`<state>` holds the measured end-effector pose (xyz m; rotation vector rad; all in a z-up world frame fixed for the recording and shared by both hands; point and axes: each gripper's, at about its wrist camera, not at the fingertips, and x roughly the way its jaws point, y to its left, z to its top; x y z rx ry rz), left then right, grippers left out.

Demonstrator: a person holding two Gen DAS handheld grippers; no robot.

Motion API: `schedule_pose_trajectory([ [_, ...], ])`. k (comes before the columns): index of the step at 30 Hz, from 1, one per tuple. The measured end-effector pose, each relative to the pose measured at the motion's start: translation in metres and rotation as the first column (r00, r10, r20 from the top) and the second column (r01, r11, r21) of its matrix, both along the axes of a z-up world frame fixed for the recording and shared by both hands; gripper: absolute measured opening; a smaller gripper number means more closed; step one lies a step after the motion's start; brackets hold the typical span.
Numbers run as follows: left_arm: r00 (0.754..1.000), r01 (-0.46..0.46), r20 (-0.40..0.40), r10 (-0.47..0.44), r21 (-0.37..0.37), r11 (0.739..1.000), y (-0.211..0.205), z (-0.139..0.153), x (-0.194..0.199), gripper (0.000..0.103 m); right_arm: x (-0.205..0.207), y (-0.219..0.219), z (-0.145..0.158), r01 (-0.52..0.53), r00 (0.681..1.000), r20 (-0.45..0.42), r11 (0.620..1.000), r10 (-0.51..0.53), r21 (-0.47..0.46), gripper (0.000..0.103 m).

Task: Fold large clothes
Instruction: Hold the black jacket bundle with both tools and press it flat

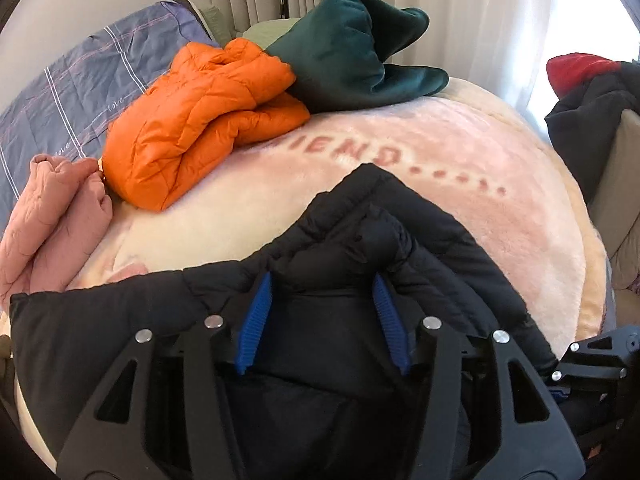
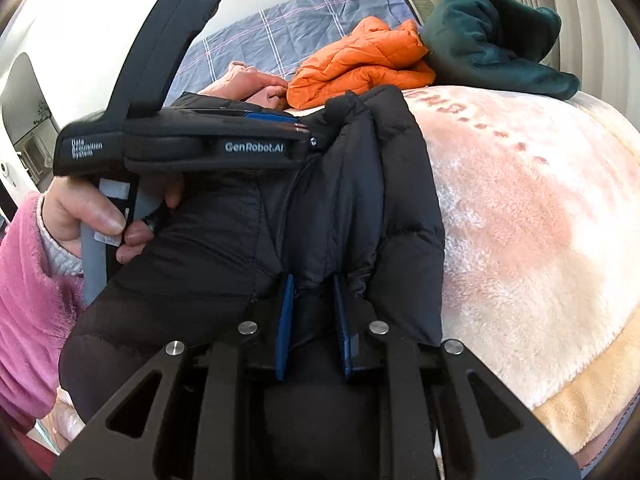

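1. A black puffer jacket point(image 1: 360, 240) lay bunched on the pink plush blanket point(image 1: 500, 232) at the near edge of the bed, mid-fold and not yet flat.
2. The left gripper point(image 1: 324, 280) stood about half open, its blue pads point(image 1: 256, 316) either side of a ridge of the jacket without visibly pressing it; it read as a release, or a fresh bite being lined up.
3. The right gripper point(image 2: 314, 280) was nearly closed, pinching a fold of the jacket between its pads point(image 2: 285, 320).
4. The left hand point(image 2: 92, 216), in a pink sleeve point(image 2: 28, 280), gripped its tool just beside the jacket's upper edge.
5. The next move probably called for the left gripper to take a free edge while the right kept its pinch, so the layers would not slide.
6. A folded orange puffer jacket point(image 1: 196, 120) and a dark green garment point(image 1: 360, 52) sat well apart, farther back.
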<state>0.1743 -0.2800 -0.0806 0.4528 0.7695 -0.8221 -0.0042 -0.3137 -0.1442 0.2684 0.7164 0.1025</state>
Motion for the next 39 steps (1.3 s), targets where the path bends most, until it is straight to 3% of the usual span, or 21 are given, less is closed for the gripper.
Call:
schedule_pose_trajectory([
  [10,0.996,-0.005,-0.087,-0.001,-0.077,0.997,0.016,-0.016,0.011,0.054,-0.001,0.003,-0.002,-0.01,1.0,0.005,1.0,0.01,-0.019,0.019],
  [25,0.997,-0.018,-0.081,0.012,-0.07,0.997,0.015,-0.017,0.011,0.055,-0.006,0.008,0.0,-0.016,1.0,-0.001,0.999,0.016,-0.035,0.019],
  [28,0.999,-0.033,-0.031,0.031,-0.057,0.998,0.015,-0.013,0.005,0.058,-0.006,0.008,0.002,-0.021,1.0,-0.003,0.999,0.021,-0.048,0.019],
  [32,0.985,-0.104,0.136,0.102,0.013,0.994,0.013,-0.005,-0.009,0.079,-0.007,0.008,0.0,-0.017,1.0,0.002,0.999,0.017,-0.043,0.019],
  [39,0.974,-0.133,0.19,0.12,0.057,0.99,0.01,-0.002,-0.01,0.087,-0.007,0.009,0.0,-0.017,1.0,0.001,0.998,0.018,-0.053,0.019],
])
